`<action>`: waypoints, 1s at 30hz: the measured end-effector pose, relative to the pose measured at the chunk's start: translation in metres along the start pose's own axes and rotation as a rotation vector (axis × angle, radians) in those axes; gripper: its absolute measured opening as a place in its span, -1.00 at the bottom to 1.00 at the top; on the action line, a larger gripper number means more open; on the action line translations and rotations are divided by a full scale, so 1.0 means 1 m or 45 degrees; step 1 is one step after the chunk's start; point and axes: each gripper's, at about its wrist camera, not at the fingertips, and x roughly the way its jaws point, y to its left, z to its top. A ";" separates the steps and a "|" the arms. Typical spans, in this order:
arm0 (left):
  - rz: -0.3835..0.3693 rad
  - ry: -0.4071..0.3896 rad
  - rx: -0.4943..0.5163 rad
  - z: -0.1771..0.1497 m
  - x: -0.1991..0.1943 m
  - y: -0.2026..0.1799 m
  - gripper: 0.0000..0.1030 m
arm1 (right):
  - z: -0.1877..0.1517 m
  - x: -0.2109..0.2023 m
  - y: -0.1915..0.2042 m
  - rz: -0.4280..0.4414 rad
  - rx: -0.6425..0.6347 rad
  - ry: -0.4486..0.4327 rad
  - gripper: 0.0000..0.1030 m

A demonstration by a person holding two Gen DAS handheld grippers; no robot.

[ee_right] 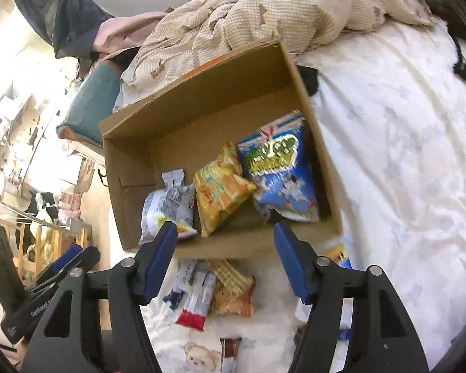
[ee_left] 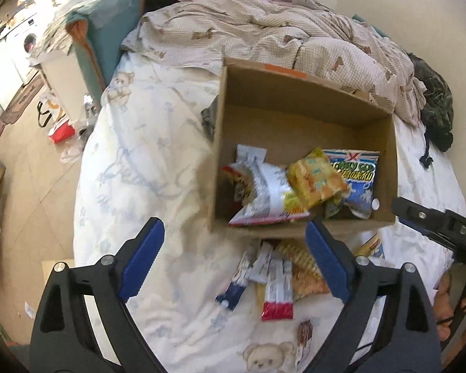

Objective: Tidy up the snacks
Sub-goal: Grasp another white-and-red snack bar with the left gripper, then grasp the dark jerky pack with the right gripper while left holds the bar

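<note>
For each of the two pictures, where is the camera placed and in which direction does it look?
Left wrist: sits on the left gripper, looks down at the cardboard box; right gripper and a hand at right.
Right wrist: sits on the right gripper, looks down at the box from its other side; left gripper at left.
Both share: box, blue snack bag, loose snacks on the bed.

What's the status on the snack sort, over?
Left gripper and right gripper open, empty. Three bags in box. Loose packets on bed, near side. Nothing blocking.
</note>
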 end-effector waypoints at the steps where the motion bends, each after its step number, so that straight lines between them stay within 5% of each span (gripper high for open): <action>1: 0.006 0.000 -0.005 -0.003 -0.002 0.002 0.76 | -0.005 -0.004 -0.002 -0.002 0.012 0.000 0.31; 9: -0.034 0.167 0.000 -0.034 0.018 -0.003 0.76 | -0.048 -0.034 -0.023 -0.013 0.081 0.003 0.31; 19: -0.041 0.433 0.189 -0.068 0.093 -0.061 0.68 | -0.070 -0.056 -0.057 -0.077 0.171 -0.009 0.31; 22: 0.014 0.482 0.265 -0.076 0.117 -0.072 0.34 | -0.072 -0.061 -0.064 -0.091 0.196 -0.019 0.31; 23: 0.062 0.487 0.296 -0.078 0.122 -0.073 -0.17 | -0.073 -0.061 -0.065 -0.094 0.202 -0.022 0.31; 24: 0.051 0.512 0.296 -0.079 0.123 -0.071 -0.45 | -0.073 -0.062 -0.066 -0.098 0.207 -0.025 0.31; 26: -0.018 0.572 0.220 -0.080 0.112 -0.061 -0.46 | -0.072 -0.060 -0.067 -0.096 0.214 -0.023 0.31; 30: -0.105 0.524 0.189 -0.085 0.056 -0.047 -0.46 | -0.066 -0.050 -0.066 -0.052 0.235 0.003 0.31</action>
